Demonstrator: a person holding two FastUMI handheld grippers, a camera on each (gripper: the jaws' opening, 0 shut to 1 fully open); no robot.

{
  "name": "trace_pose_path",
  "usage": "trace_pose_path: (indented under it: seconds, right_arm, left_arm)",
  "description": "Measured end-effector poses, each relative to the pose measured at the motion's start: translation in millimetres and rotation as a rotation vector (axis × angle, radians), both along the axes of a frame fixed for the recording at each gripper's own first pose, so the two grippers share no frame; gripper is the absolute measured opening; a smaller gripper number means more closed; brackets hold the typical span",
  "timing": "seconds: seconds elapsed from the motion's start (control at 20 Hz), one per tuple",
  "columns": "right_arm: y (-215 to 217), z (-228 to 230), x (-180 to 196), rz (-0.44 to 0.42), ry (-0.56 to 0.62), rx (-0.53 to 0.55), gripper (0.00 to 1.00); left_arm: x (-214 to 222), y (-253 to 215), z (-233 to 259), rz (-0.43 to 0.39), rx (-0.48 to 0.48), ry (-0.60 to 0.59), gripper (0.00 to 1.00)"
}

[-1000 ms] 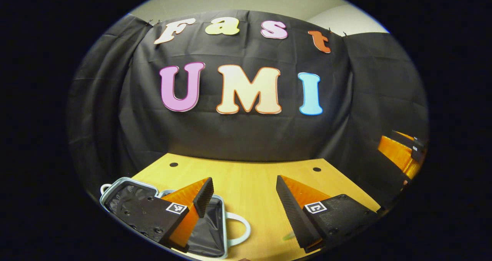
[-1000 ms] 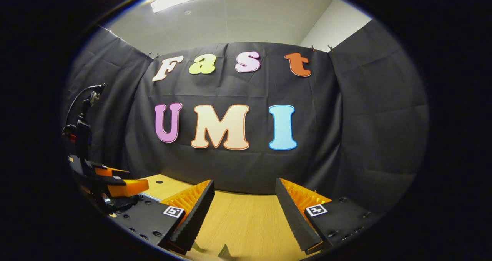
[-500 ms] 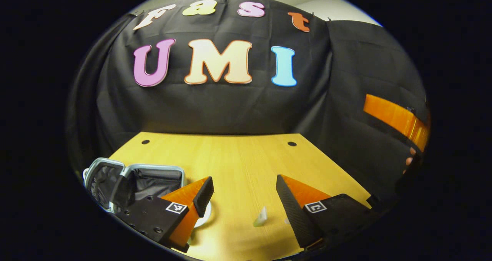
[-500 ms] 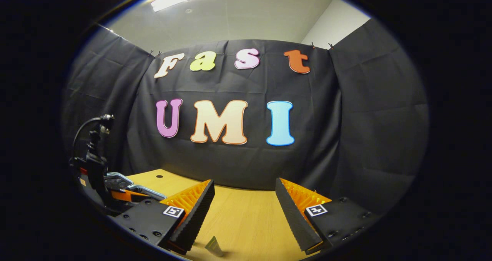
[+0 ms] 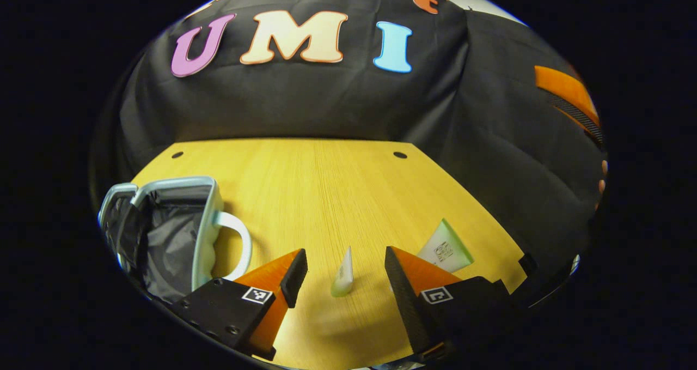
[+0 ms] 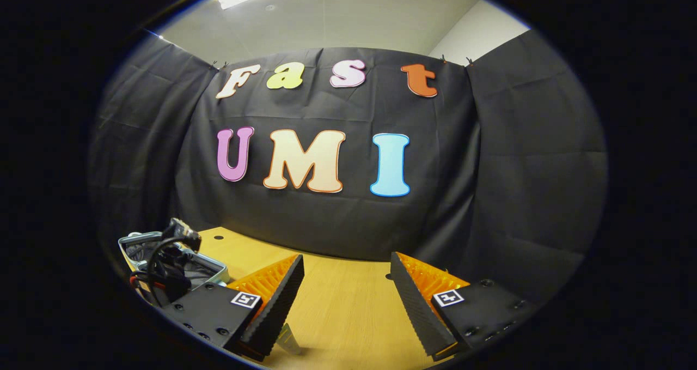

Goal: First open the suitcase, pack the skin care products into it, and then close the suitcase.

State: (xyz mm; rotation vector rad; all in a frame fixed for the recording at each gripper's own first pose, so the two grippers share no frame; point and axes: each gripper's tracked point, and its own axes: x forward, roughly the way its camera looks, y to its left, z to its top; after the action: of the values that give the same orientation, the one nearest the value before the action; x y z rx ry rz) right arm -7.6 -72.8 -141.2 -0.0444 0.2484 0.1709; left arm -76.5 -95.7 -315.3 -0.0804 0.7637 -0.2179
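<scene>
The small suitcase [image 5: 163, 228] lies open at the left of the wooden table [image 5: 326, 185], its dark lining showing and its white handle [image 5: 239, 239] toward the middle. A pale green tube [image 5: 343, 274] lies on the table between the open fingers of my left gripper [image 5: 342, 269], untouched. A second, wider green-capped tube [image 5: 445, 247] lies just past the right finger. In the right gripper view, my right gripper [image 6: 346, 293] is open above the table, with a tube [image 6: 287, 340] by its left finger and the suitcase [image 6: 163, 253] at far left.
The other gripper's orange finger [image 5: 566, 95] and a hand's fingertips [image 5: 602, 176] show at the right edge of the left gripper view. The left gripper's body and cable [image 6: 163, 261] stand before the suitcase in the right gripper view. Two holes [image 5: 400, 155] mark the table's far edge.
My left gripper has tilted down and moved right, away from the suitcase, until the small tube lies between its fingers. The right gripper has barely moved.
</scene>
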Motion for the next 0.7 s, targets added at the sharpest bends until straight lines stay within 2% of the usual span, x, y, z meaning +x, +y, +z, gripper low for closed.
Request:
trace_pose_path:
  seconds: [0.15,0.2,0.25,0.3,0.4,0.5,0.6,0.7]
  right_arm:
    - [1.9,-5.2,-1.7,0.010,0.013,-0.013,0.99]
    - [2.5,-6.5,-0.8,0.012,0.015,-0.015,0.99]
    - [4.0,-7.6,-1.6,0.016,0.019,-0.014,0.99]
    - [6.3,-9.3,-3.3,0.021,0.023,-0.009,0.99]
    - [11.6,-14.4,-7.1,0.038,0.032,-0.004,0.99]
    - [17.1,-20.7,-10.1,0.058,0.035,-0.008,0.99]
    - [28.6,-34.3,-16.2,0.094,0.052,-0.003,0.99]
    - [41.9,-52.4,-23.0,0.140,0.068,-0.005,0.99]
  left_arm:
    - [-1.9,-1.0,-16.9,0.004,-0.011,0.035,0.77]
    - [-2.6,-1.2,-24.5,0.011,-0.009,0.049,0.69]
    - [-2.4,-0.1,-30.2,0.015,-0.007,0.060,0.66]
    - [-3.4,1.9,-36.2,0.017,-0.003,0.076,0.51]
    - [-4.7,4.3,-49.5,0.015,0.009,0.120,0.45]
    - [-3.3,5.6,-51.6,0.023,-0.004,0.130,0.21]
    - [-3.7,-1.1,-49.6,0.020,-0.049,0.149,0.14]
    - [-1.5,1.0,-42.0,0.012,-0.043,0.146,0.10]
